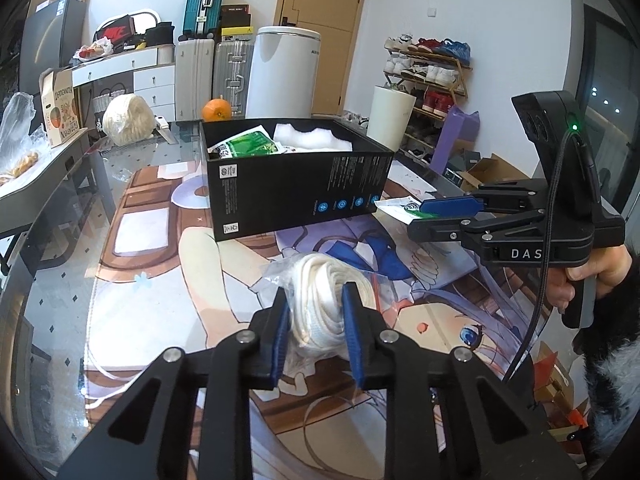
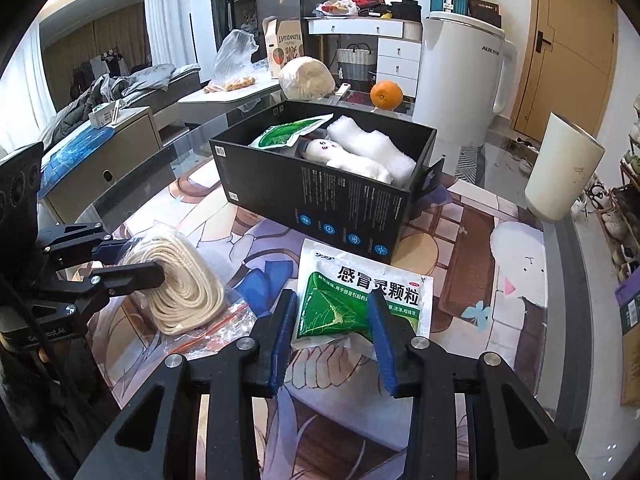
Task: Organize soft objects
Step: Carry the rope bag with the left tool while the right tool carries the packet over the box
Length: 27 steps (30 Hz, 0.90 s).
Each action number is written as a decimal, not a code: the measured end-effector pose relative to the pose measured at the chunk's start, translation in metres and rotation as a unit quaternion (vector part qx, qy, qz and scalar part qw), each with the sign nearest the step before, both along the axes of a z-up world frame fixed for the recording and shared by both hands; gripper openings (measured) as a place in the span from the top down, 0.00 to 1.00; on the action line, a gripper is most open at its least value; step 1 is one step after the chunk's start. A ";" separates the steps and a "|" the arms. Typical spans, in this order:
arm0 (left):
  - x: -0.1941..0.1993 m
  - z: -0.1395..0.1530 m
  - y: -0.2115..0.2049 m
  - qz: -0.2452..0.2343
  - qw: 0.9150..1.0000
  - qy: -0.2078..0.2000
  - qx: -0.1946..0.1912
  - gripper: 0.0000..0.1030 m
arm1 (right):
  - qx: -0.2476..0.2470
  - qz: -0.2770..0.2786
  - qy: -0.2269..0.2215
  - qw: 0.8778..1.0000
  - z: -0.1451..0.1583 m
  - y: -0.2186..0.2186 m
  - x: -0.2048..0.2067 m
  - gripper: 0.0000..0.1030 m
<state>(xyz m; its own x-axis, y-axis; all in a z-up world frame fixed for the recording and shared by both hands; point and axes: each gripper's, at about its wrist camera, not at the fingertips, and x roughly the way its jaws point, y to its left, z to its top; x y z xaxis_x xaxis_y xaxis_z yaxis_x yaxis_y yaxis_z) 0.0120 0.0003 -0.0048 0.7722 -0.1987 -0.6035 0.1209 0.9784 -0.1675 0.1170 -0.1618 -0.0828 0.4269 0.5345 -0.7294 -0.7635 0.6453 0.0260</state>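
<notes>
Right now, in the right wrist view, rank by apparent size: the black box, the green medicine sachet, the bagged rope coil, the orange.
1. black box, clearly largest.
2-3. green medicine sachet and bagged rope coil: look alike, and both sit close to the camera, so unranked.
4. orange, smallest, though farthest away.

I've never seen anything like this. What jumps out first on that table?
Two hand-held grippers are each pinching something soft: the left gripper squeezes a bagged coil of white rope, and the right gripper clamps a green and white medicine pouch. Just behind them on the cartoon-printed mat stands an open black box, already holding another green pouch and white soft things.
</notes>
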 end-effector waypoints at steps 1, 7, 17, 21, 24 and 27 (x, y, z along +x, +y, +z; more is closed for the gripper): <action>0.000 0.001 0.000 0.001 1.000 -0.001 0.000 0.79 | 0.002 0.000 -0.001 1.000 0.001 0.000 0.000 0.65; -0.001 0.007 0.003 0.004 1.000 -0.011 -0.004 0.79 | 0.009 -0.002 -0.009 1.000 0.008 -0.002 -0.003 0.65; 0.005 0.029 0.011 0.015 0.999 -0.038 -0.012 0.79 | 0.030 -0.010 -0.036 0.999 0.029 -0.008 -0.007 0.65; 0.010 0.041 0.014 0.017 0.999 -0.051 -0.006 0.79 | 0.037 -0.012 -0.048 0.998 0.038 -0.008 -0.008 0.65; 0.015 0.051 0.018 0.024 0.998 -0.062 -0.008 0.79 | 0.042 -0.016 -0.056 0.997 0.045 -0.006 -0.006 0.65; 0.024 0.061 0.022 0.032 0.997 -0.073 -0.010 0.79 | 0.046 -0.022 -0.064 0.997 0.052 -0.005 -0.002 0.65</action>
<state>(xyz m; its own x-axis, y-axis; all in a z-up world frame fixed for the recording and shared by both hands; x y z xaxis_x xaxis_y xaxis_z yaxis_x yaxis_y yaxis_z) 0.0356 0.0228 0.0559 0.8626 -0.1572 -0.4808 0.0831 0.9816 -0.1720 0.1147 -0.1669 -0.0312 0.5372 0.5752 -0.6168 -0.7357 0.6772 -0.0093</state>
